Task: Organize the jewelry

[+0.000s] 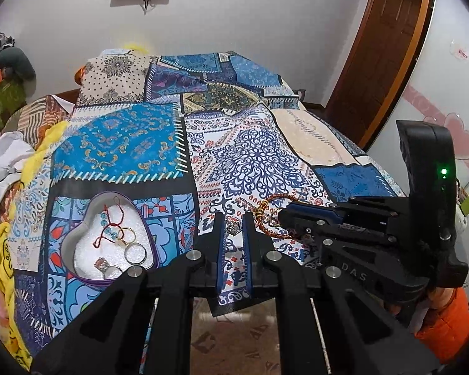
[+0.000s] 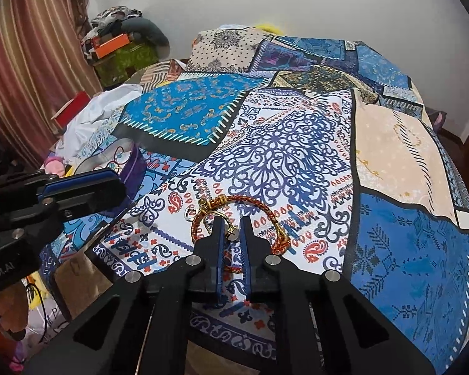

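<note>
- The left gripper (image 1: pixel 234 217) is held low over the patchwork bedcover (image 1: pixel 250 156), angled downward, with its two blue-padded fingers pressed together as far as they go.
- Nothing is gripped by the left gripper. A small silver ring (image 1: pixel 233 227) is seen through the narrow slot between its fingers, but it lies on the cloth beyond the tips.
- In the right wrist view, the left gripper (image 2: pixel 120 184) enters from the left edge. The silver ring (image 2: pixel 188 214) lies apart from its tip, on the white paisley patch of the bedcover (image 2: pixel 281 156).
- The right gripper (image 2: pixel 231 220) is pointed down at the cloth with its jaws closed. A gold ring (image 2: pixel 231 230) is pinched between the fingertips, its setting sitting in the gap and its band curving out to the left.
- In the left wrist view, the right gripper (image 1: pixel 284 214) reaches in from the right, and the gold ring (image 1: pixel 274 216) is located at its tip.
- A braided red-and-gold bracelet (image 2: pixel 256 201) is laid in an open loop on the bedcover around the right gripper's fingertips. Its gold clasp end lies at the upper left of the loop.
- The same bracelet (image 1: pixel 284 198) is visible just beside and partly under the right gripper.
- A heart-shaped box (image 1: pixel 78 234) with a white foam lining rests on the bedcover to the left of the left gripper.
- Inside the box are a red cord with blue beads (image 1: pixel 108 225), a thin gold band (image 1: pixel 128 234), a silver band (image 1: pixel 136 253) and a ring with a pink stone (image 1: pixel 101 264).
- Only part of the purple wall of the heart-shaped box (image 2: pixel 134 162) is shown in the right wrist view, behind the left gripper.
</note>
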The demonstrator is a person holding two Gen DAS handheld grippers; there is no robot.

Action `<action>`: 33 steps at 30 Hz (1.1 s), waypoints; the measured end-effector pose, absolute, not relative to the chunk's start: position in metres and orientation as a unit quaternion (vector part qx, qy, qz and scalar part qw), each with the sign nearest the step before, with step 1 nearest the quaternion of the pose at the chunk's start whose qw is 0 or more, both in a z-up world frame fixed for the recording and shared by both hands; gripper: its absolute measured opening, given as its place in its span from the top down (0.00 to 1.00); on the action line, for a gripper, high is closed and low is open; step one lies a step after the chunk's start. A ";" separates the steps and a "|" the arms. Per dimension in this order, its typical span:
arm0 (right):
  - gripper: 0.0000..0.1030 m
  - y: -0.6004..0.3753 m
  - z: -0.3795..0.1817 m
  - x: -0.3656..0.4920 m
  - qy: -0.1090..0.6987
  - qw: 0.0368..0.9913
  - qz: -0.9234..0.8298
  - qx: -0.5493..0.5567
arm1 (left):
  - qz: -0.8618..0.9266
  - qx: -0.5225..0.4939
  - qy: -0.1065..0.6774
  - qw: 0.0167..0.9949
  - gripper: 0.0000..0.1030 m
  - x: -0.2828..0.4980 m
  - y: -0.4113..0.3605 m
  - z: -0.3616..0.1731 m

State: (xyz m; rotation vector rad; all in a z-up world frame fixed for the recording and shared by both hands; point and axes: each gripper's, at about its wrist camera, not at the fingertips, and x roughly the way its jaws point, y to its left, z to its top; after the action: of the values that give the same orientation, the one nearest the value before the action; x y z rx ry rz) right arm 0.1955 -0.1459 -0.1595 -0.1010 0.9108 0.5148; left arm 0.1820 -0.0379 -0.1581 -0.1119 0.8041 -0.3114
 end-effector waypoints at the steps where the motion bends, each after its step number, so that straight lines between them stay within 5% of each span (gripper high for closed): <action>1: 0.92 -0.147 -0.158 0.195 0.434 0.866 0.245 -0.047 | -0.150 -0.054 0.388 0.908 0.91 0.181 -0.038 -0.157; 33: 0.92 -0.088 -0.079 0.170 0.337 0.891 0.302 -0.047 | -0.078 -0.077 0.298 0.948 0.91 0.141 0.046 -0.101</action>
State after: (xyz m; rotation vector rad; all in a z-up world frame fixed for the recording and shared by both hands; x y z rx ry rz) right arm 0.1699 -0.0882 -0.0791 -0.0984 0.6997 0.6264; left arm 0.1410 0.0458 -0.1010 -0.1570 0.6061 -0.1590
